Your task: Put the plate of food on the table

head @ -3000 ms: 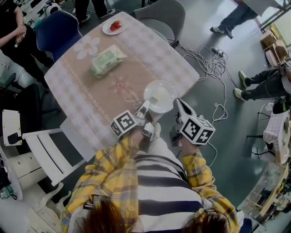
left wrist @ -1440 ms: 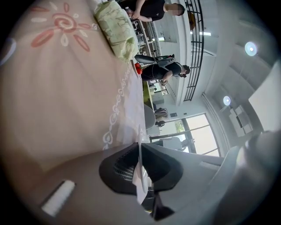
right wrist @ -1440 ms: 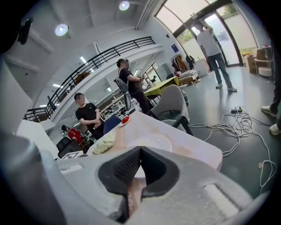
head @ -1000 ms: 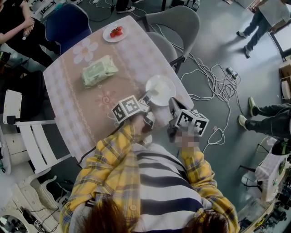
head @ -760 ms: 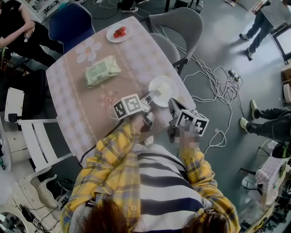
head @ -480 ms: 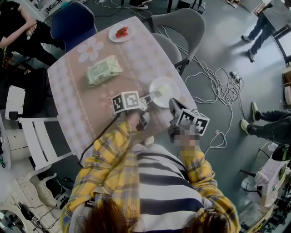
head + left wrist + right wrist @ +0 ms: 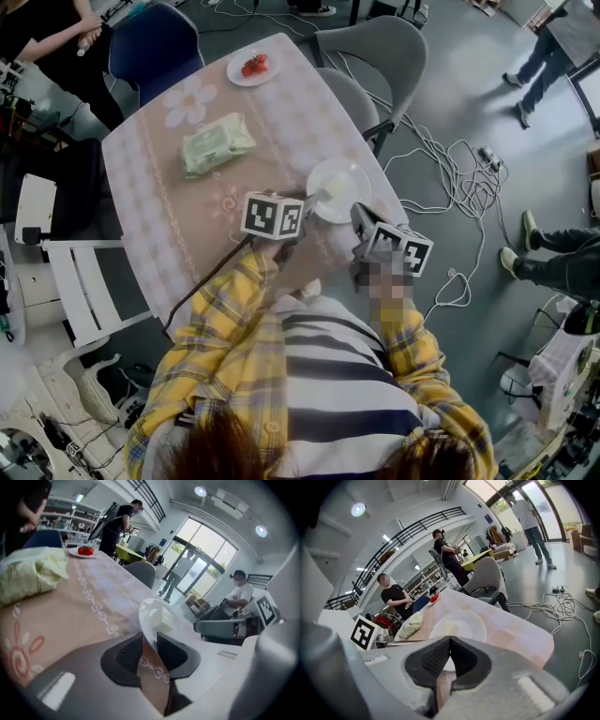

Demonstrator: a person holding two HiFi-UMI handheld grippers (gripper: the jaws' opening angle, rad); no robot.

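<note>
Head view: plate (image 7: 339, 186) sat flat on the table (image 7: 155, 197), near its corner and just ahead of both grippers. Left gripper (image 7: 305, 202) met the plate's near rim. Right gripper (image 7: 360, 212) was beside the plate, apart from it.
Left gripper view: jaws looked pinched on the plate rim, with pale food (image 7: 162, 617) on top.
Right gripper view: jaws were together and empty, with the plate dead ahead. Only here did the plate clearly lie flat on the cloth. Letting go looked like all that was left.
</note>
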